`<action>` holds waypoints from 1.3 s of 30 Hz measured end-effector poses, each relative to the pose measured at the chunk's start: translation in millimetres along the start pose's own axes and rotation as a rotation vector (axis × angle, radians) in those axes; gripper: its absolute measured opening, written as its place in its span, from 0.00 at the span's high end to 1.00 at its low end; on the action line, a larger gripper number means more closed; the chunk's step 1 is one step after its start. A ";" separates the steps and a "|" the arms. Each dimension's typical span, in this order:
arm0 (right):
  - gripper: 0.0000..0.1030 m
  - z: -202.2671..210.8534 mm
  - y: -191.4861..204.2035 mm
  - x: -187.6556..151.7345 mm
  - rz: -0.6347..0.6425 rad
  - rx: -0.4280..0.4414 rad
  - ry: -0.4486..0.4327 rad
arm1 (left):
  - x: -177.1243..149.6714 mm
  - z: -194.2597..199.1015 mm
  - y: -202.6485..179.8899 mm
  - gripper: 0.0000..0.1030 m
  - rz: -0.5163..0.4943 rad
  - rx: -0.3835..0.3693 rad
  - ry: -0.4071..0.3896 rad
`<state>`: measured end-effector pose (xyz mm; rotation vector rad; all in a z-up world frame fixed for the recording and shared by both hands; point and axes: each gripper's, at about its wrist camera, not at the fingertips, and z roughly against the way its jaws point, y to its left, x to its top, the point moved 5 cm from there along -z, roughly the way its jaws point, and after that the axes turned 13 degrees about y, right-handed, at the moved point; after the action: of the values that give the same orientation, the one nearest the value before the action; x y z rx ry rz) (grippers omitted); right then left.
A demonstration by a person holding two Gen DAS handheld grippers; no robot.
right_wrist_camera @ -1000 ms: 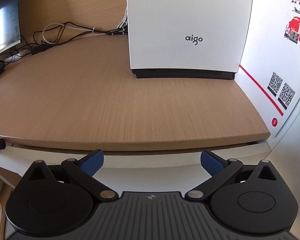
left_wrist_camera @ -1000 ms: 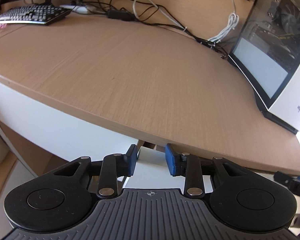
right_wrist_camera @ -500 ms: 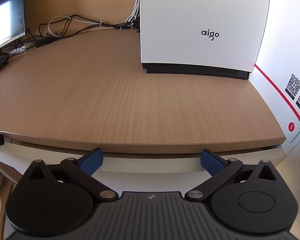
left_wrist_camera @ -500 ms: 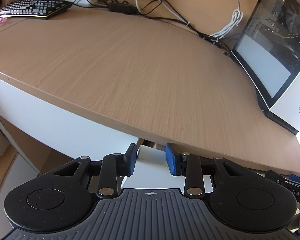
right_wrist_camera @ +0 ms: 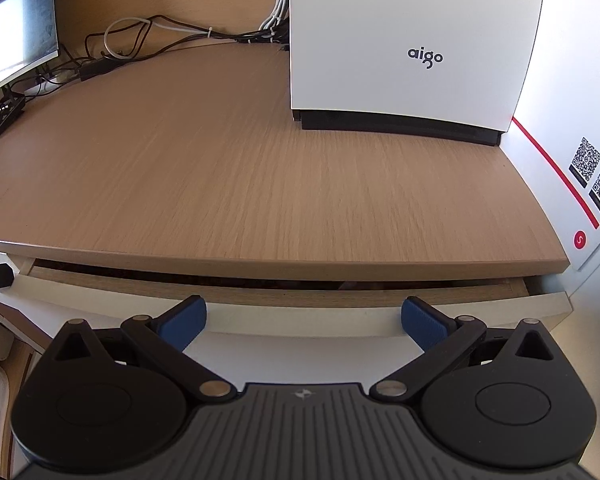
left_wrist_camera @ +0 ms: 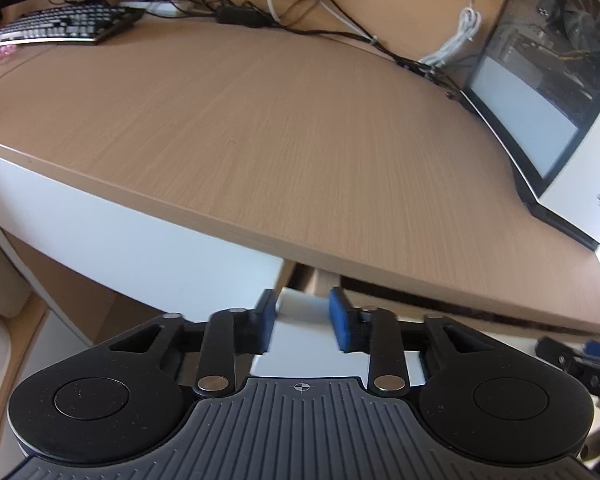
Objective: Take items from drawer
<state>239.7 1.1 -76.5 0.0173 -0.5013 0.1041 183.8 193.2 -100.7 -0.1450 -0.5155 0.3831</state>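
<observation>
The white drawer front [left_wrist_camera: 300, 352] sits under the wooden desk top [left_wrist_camera: 300, 140], pulled out a little. My left gripper [left_wrist_camera: 302, 314] is shut on its left end, with the white edge between the blue pads. In the right wrist view the drawer front [right_wrist_camera: 500, 308] runs across below the desk edge, with a narrow dark gap behind its wooden inner board [right_wrist_camera: 260, 296]. My right gripper [right_wrist_camera: 303, 318] is open wide, just in front of and above that front, holding nothing. What lies inside the drawer is hidden.
On the desk stand a white aigo computer case [right_wrist_camera: 408, 40] at the right, a monitor [right_wrist_camera: 12, 32] and a keyboard [left_wrist_camera: 64, 26] at the left, and cables [left_wrist_camera: 300, 12] at the back. A white wall with QR codes [right_wrist_camera: 596, 176] borders the right side.
The drawer has slid out a little and the dark gap under the desk edge has widened. Both grippers have drawn back from the desk; the left stays clamped, the right stays open.
</observation>
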 end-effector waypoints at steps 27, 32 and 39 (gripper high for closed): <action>0.00 -9.5 -11.6 8.9 -0.017 0.002 0.093 | -8.6 9.5 -7.6 0.79 -0.070 0.070 0.010; 0.00 2.7 -12.0 -9.7 -0.016 0.009 0.093 | -19.4 23.2 -21.7 0.79 -0.143 0.034 -0.029; 0.00 18.8 -10.6 -37.5 -0.017 0.009 0.098 | -39.1 10.9 -69.3 0.79 -0.341 -0.056 0.036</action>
<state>199.0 -13.8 -77.9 0.0252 -0.4026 0.0903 169.1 114.6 -93.1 -0.1147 -0.5051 0.0335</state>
